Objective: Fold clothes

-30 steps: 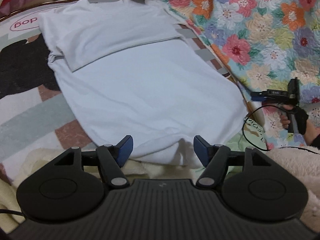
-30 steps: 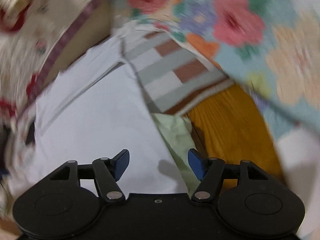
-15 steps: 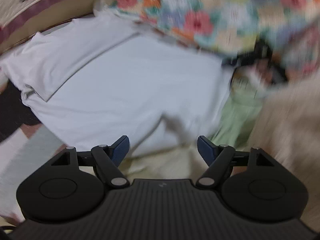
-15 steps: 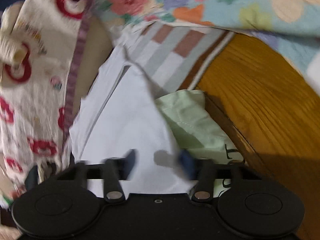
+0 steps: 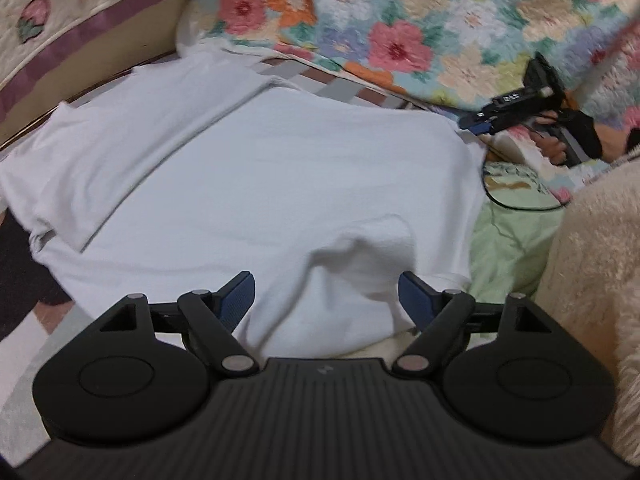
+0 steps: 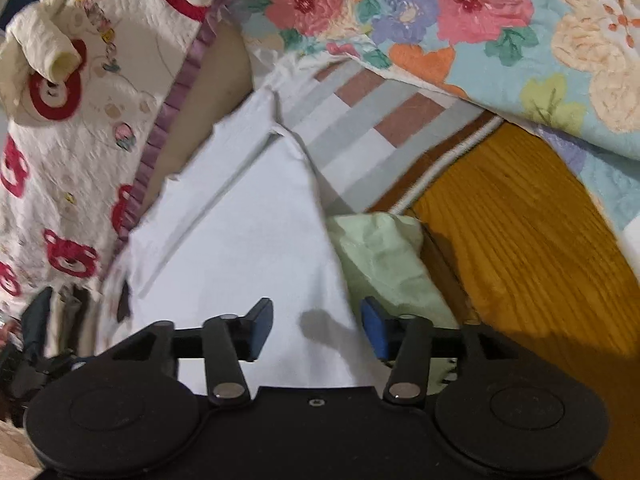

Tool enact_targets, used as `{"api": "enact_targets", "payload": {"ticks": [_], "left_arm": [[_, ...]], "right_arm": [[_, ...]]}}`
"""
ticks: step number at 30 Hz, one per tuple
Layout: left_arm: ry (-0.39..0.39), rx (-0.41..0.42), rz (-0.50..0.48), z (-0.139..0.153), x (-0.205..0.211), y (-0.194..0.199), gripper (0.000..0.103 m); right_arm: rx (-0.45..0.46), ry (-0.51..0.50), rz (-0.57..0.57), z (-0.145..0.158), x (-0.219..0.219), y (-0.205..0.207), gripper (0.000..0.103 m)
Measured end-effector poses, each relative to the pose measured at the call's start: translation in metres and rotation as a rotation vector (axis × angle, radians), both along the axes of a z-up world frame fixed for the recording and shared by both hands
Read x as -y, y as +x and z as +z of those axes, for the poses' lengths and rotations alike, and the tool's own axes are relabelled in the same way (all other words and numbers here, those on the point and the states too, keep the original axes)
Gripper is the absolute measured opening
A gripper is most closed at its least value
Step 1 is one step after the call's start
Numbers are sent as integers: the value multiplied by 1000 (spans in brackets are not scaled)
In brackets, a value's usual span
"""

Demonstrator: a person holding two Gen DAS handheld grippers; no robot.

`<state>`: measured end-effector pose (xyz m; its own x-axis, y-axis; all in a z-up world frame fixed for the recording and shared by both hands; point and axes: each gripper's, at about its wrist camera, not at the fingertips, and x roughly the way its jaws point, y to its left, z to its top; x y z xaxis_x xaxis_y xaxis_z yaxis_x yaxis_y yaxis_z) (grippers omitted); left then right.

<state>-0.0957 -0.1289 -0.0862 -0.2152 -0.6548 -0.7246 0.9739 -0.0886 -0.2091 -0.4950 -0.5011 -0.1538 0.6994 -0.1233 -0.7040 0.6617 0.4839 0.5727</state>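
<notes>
A striped mat [image 5: 340, 90] beside a floral quilt [image 5: 440, 20] carries the white shirt [image 5: 260, 168], spread flat with its far end folded over. In the left wrist view, the left gripper [image 5: 326, 294], jaws apart, has closed in over the near hem, which now humps between them. In the right wrist view, the right gripper [image 6: 316, 326], jaws apart, has settled over the shirt's right edge beside green cloth [image 6: 380, 264]; both look poised to pinch.

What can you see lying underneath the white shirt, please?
Under the white shirt a striped mat shows past its far edge, and a pale green cloth pokes out at its right side. How far either runs beneath is covered by the shirt.
</notes>
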Motion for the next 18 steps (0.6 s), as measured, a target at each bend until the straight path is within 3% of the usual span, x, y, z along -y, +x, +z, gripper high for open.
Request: {"api": "enact_targets", "payload": {"ticks": [3, 5, 6, 7, 8, 11, 14, 18], "left_arm": [[-23, -3, -1, 2, 0, -4, 66], [-52, -14, 3, 4, -1, -4, 27], [-66, -20, 5, 6, -2, -3, 20], [-80, -26, 7, 7, -3, -3, 18], [-95, -31, 9, 8, -4, -3, 18], [-110, -44, 46, 12, -1, -2, 18], [-143, -8, 86, 16, -3, -1, 13], [-211, -41, 203, 28, -13, 16, 10]], "right_arm": [[-15, 13, -6, -11, -2, -6, 61], [32, 67, -8, -21, -2, -13, 61], [55, 64, 4, -21, -5, -15, 51], [79, 45, 23, -20, -8, -17, 40], [85, -2, 34, -15, -12, -17, 13], [125, -108, 33, 1, -12, -12, 10], [146, -148, 35, 16, -5, 6, 3], [173, -205, 82, 40, 1, 39, 3]]}}
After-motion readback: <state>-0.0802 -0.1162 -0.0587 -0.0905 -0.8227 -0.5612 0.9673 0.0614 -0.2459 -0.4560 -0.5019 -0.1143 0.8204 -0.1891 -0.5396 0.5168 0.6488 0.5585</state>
